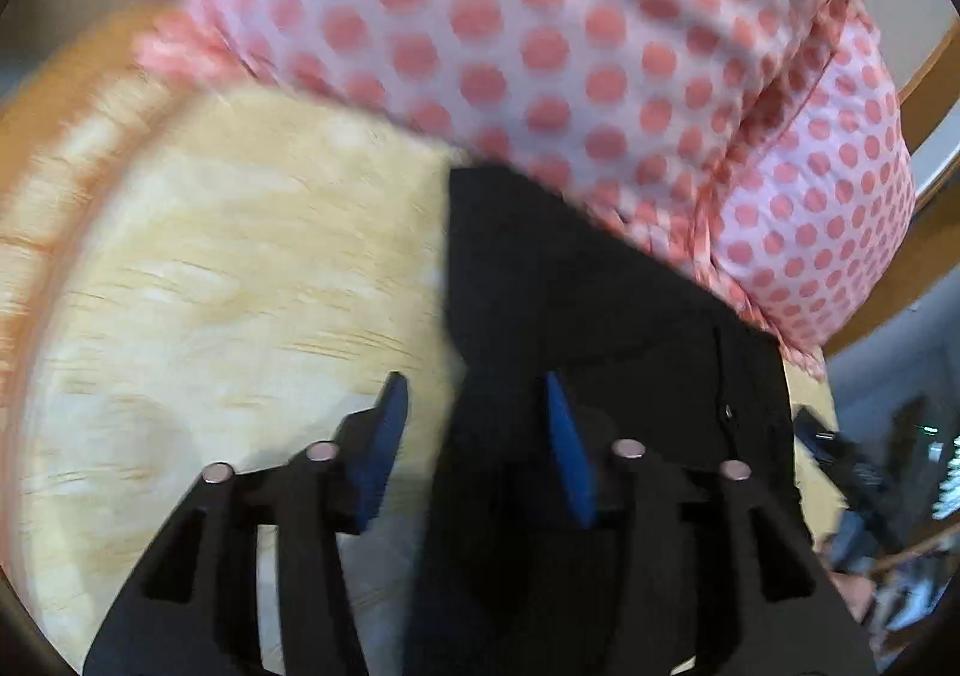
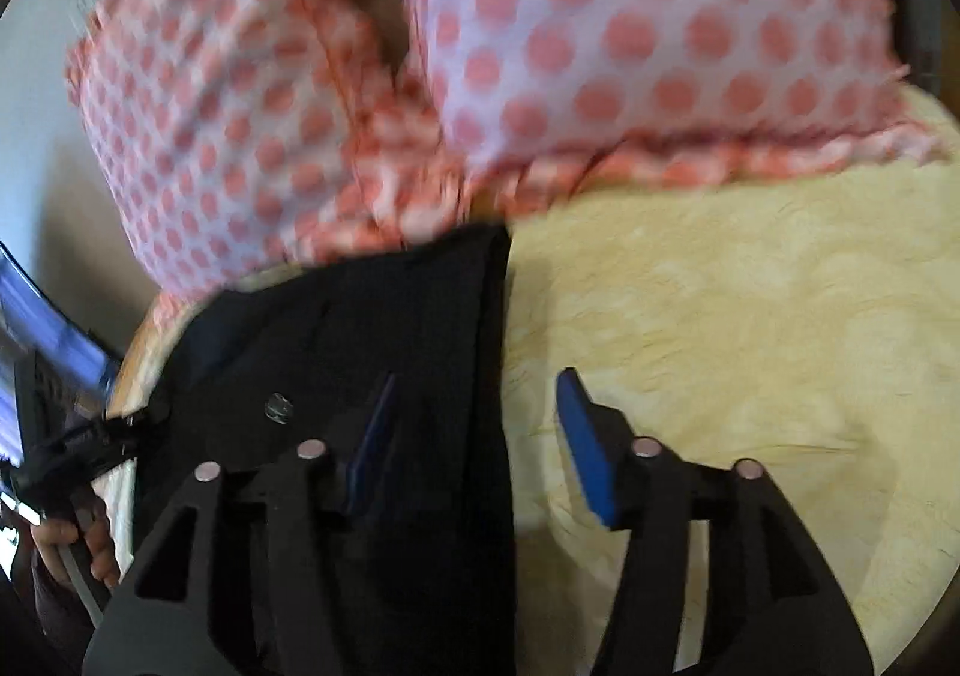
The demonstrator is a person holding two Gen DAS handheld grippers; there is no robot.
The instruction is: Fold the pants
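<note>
Black pants [image 1: 600,316] lie on a pale wooden table [image 1: 240,268], folded into a narrow strip; they also show in the right wrist view [image 2: 384,328]. My left gripper [image 1: 477,424] is open, its blue pads astride the left edge of the pants. My right gripper [image 2: 477,424] is open, its pads astride the right edge of the pants. A small button [image 2: 278,407] shows on the pants. Both views are blurred by motion.
A pink cloth with red polka dots [image 1: 600,45] lies over the far end of the pants and the table, also in the right wrist view [image 2: 570,27]. The other hand-held gripper [image 2: 72,454] shows at the left. The table's rim [image 1: 36,184] curves at left.
</note>
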